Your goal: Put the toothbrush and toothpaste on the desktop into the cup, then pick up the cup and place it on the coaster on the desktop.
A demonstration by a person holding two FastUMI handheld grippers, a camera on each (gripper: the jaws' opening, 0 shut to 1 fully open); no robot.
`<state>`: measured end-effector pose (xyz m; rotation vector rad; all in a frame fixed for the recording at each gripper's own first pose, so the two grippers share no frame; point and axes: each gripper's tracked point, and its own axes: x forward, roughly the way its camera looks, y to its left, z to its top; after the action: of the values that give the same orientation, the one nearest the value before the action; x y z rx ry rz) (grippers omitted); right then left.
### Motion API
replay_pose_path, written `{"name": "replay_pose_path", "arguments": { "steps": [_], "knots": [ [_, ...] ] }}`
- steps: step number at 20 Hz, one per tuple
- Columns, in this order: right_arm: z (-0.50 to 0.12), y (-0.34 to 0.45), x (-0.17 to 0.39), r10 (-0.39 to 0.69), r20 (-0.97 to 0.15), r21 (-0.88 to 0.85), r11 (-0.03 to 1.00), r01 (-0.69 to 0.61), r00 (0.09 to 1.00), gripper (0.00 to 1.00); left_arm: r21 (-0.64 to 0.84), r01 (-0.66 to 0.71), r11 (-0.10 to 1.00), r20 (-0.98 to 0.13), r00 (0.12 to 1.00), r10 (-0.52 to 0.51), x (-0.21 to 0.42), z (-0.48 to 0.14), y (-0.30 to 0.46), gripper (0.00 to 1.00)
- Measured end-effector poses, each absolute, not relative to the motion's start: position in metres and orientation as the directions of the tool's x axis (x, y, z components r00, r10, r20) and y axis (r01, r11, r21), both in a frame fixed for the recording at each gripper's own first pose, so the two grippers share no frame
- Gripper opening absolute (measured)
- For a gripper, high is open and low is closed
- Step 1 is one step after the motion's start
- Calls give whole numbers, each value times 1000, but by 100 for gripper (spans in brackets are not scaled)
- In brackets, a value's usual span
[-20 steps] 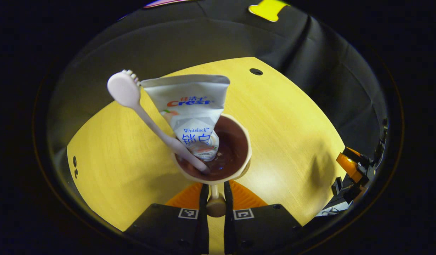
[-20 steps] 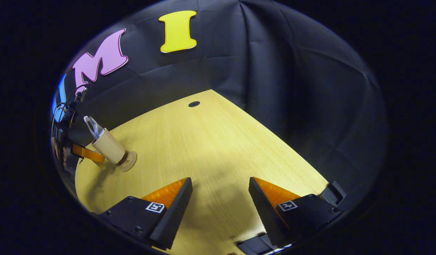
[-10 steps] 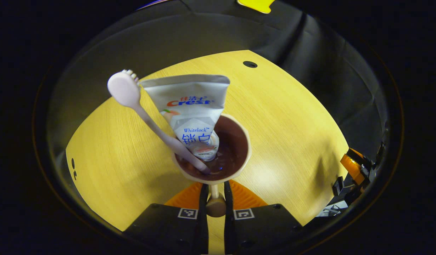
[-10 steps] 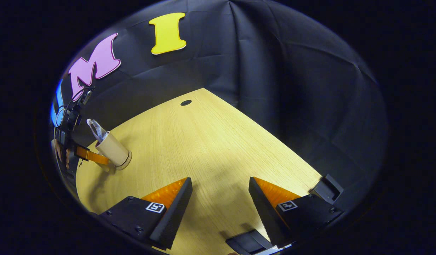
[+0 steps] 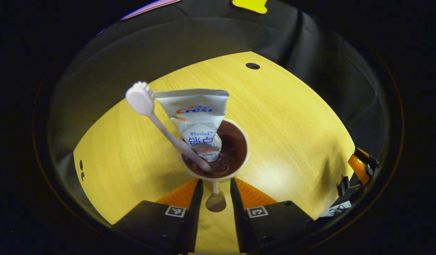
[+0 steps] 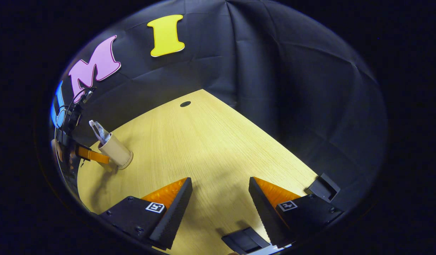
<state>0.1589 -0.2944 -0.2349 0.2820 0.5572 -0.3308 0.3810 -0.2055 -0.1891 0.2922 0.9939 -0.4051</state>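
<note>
Standing free on the desk (image 5: 296, 117) in the left gripper view, the cup (image 5: 218, 156) holds the toothbrush (image 5: 157, 120) and toothpaste (image 5: 198, 120), both leaning out of its rim. The left gripper (image 5: 215, 191) has just let go: its fingers, clamped on the cup's handle (image 5: 215, 200) half a second ago, now sit parted either side of it, apparently clear. The placing looks done.

From the right gripper view, the cup (image 6: 116, 155) rests on its coaster (image 6: 127, 163) at the desk's far left. The right gripper (image 6: 219, 196) hangs above bare desk, fingers spread wide, holding nothing.
</note>
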Motion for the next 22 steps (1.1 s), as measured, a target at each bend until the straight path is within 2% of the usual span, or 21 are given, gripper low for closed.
{"name": "replay_pose_path", "arguments": {
  "steps": [2, 4, 5, 10, 13, 16, 22],
  "knots": [
    [-231, -289, 159, -225, -551, 171, 912, 373, 804, 99, 28, 449, 893, -842, 492, -221, 369, -176, -202, 69],
    [-222, -286, 159, -225, -538, 155, 920, 359, 812, 99, 18, 405, 914, -810, 542, -224, 362, -156, -191, 100],
    [-217, -286, 159, -229, -533, 152, 921, 358, 815, 99, 10, 383, 924, -791, 568, -227, 358, -144, -185, 98],
    [-165, -277, 156, -222, -470, 154, 933, 327, 854, 99, 7, 319, 948, -662, 712, -235, 318, -71, -150, 98],
    [-121, -267, 148, -225, -412, 123, 946, 299, 883, 99, 29, 260, 965, -557, 806, -201, 282, -23, -118, 98],
    [-74, -249, 132, -206, -347, 117, 958, 260, 915, 99, 40, 150, 988, -405, 906, -121, 242, 25, -77, 97],
    [-12, -208, 87, -162, -243, 18, 985, 171, 956, 98, 9, 19, 1000, -230, 973, -16, 149, 68, -8, 97]
  ]
}}
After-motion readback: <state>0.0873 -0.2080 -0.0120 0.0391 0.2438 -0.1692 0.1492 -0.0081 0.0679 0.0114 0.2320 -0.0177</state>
